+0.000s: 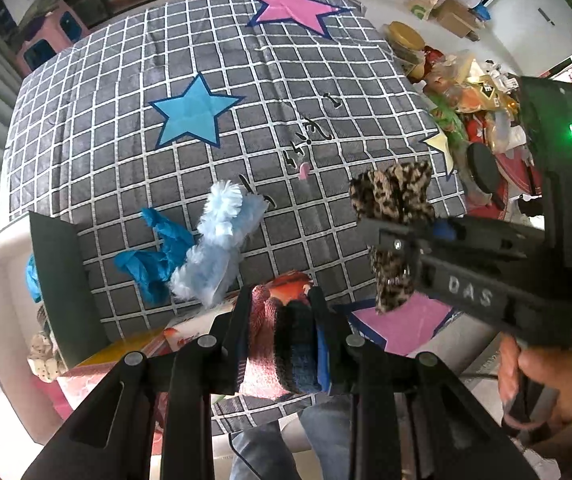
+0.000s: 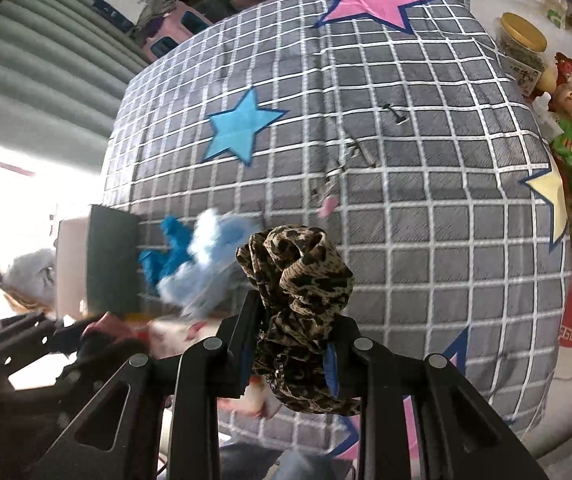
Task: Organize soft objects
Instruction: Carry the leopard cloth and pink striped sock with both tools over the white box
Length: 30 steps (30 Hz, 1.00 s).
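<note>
My left gripper (image 1: 282,308) is shut on a pink, black and blue knitted cloth (image 1: 286,344), held above the near edge of the grey checked blanket (image 1: 126,120). My right gripper (image 2: 291,320) is shut on a leopard-print scrunchie (image 2: 297,280); it also shows in the left wrist view (image 1: 393,200), held to the right. A fluffy light blue item (image 1: 216,248) and a blue crumpled cloth (image 1: 158,252) lie on the blanket at the left, also in the right wrist view (image 2: 210,248). A dark green box (image 1: 62,280) stands at the blanket's left edge.
The blanket bears blue (image 1: 192,110) and pink (image 1: 293,10) stars. Jars and packaged goods (image 1: 465,92) crowd the right side. A small pink bit (image 1: 303,170) lies mid-blanket. A printed packet (image 1: 190,332) lies near the left gripper. Plush toys (image 2: 26,276) sit left of the box.
</note>
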Available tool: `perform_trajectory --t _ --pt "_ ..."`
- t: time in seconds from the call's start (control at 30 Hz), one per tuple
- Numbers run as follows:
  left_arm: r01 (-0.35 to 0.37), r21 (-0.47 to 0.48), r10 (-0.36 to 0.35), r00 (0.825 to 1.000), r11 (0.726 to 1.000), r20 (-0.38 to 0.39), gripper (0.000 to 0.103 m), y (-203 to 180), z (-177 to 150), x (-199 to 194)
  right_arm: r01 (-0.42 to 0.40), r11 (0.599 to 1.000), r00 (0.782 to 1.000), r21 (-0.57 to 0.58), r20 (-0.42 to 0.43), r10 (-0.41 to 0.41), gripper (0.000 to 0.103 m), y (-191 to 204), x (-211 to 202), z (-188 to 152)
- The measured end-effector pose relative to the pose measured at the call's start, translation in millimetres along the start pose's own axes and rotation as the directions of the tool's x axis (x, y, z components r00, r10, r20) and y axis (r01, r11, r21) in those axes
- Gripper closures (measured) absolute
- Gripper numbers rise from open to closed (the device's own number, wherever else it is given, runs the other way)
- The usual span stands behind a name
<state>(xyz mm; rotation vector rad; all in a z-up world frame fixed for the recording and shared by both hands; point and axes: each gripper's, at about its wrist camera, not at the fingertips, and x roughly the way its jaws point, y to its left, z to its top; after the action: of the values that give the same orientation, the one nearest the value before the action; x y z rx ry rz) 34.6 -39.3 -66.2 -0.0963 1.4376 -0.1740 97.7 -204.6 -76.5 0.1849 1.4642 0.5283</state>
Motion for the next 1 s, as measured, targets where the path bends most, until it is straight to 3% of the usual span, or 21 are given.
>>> perform_trajectory --t 0.27,0.6,0.8,1.0 --pt "0.019 -0.026 -0.017 0.997 0.999 0.069 0.074 23.2 -19.4 -29.1 -0.021 0.999 0.999 -0.037 0.028 0.022 0.074 48.9 -17.6 -8.1" --pt "0.036 -0.179 0.004 0.975 0.983 0.220 0.074 88.7 -40.9 -82.4 -0.020 0.980 0.998 -0.196 0.057 0.032 0.074 134.4 -34.2 7.7" --pt "0.048 -0.323 0.049 0.957 0.945 0.285 0.074 145.2 -74.0 -104.6 -0.032 0.946 0.999 -0.324 0.024 0.042 0.074 199.7 -23.9 5.4" --pt "0.047 -0.465 0.113 0.944 0.884 0.311 0.074 202.2 -119.3 -114.7 -0.059 0.905 0.998 -0.421 -0.032 0.050 0.074 260.5 -2.8 -8.3"
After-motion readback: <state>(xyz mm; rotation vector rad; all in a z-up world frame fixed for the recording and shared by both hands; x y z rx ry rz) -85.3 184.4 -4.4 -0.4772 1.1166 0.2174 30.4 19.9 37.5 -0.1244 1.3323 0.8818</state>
